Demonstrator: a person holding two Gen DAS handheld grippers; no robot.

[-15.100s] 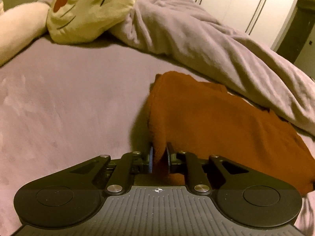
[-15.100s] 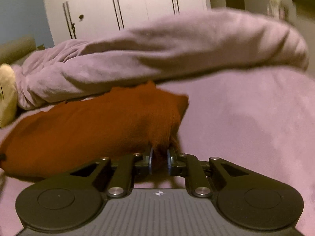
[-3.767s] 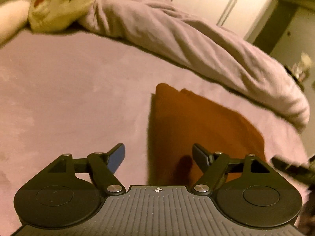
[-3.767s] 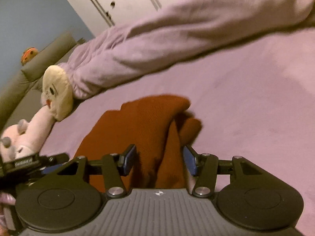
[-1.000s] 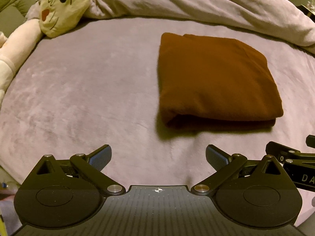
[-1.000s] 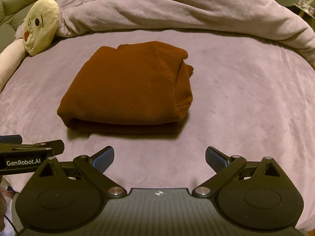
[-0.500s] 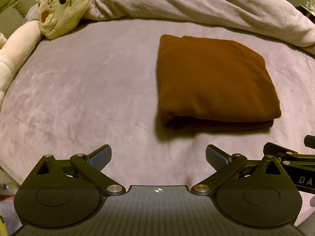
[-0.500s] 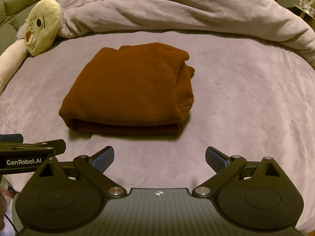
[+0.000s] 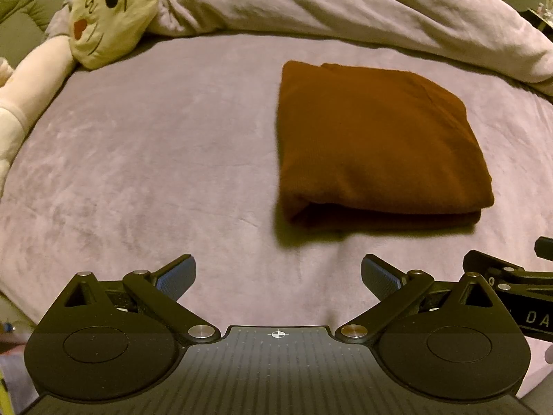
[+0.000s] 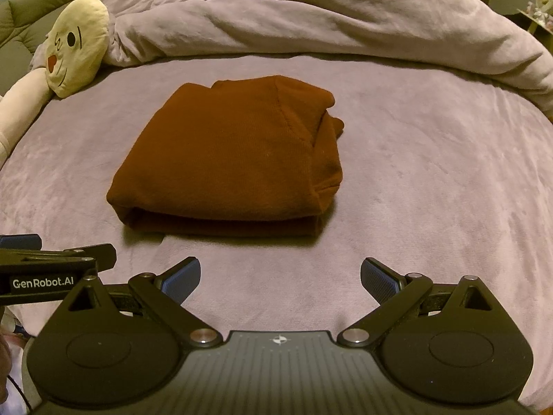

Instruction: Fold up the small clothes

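Observation:
A rust-brown garment (image 9: 373, 138) lies folded into a thick rectangle on the mauve bed cover (image 9: 155, 145). It also shows in the right wrist view (image 10: 235, 159), with a bunched fold along its right side. My left gripper (image 9: 278, 275) is open and empty, held back from the garment near the bed's front edge. My right gripper (image 10: 280, 276) is open and empty too, just in front of the garment's near edge. Each gripper shows at the side of the other's view.
A rumpled mauve duvet (image 10: 328, 17) runs along the far side of the bed. A cream plush toy with a drawn face (image 9: 110, 17) lies at the far left, also in the right wrist view (image 10: 74, 48). White wardrobe doors stand behind.
Both grippers stay open and have drifted only slightly; the folded garment lies as it did a second ago.

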